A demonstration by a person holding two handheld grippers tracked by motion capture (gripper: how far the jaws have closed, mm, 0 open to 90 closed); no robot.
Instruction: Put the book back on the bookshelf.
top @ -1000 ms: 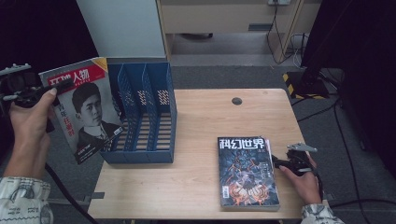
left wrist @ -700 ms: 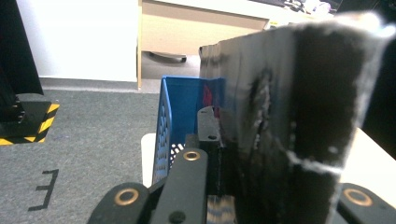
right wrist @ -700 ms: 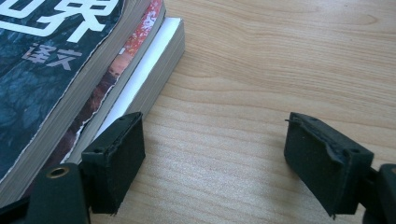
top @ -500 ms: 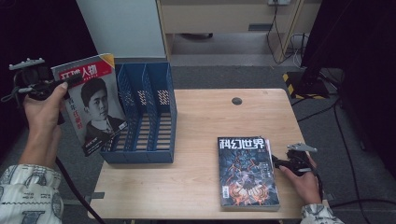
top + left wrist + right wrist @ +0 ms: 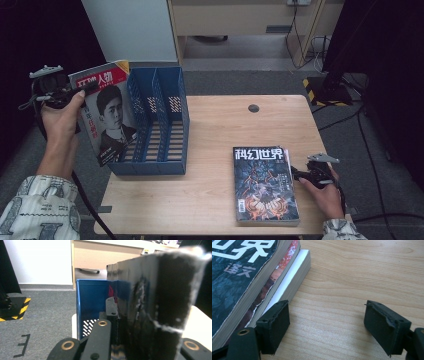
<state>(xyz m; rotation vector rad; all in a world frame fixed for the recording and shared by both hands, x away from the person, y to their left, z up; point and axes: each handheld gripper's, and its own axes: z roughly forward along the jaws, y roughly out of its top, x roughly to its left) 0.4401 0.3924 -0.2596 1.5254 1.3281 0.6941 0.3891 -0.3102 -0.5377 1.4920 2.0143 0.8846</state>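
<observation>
Up close, right gripper (image 5: 325, 325) gapes beside book stack (image 5: 249, 277); overhead, left gripper (image 5: 75, 93) clamps magazine (image 5: 107, 115).

Pale patterned sleeves (image 5: 35, 207); black tongs (image 5: 334, 327) with brass-ringed screws, worn pads, black cables, perhaps grey top plates.

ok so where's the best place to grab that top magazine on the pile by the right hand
Probably by its right long edge, coming in level from the right. The top magazine lies flat on the pile, so only its thin edges offer a hold, and the right tool already sits open beside that edge, low on the table.
</observation>
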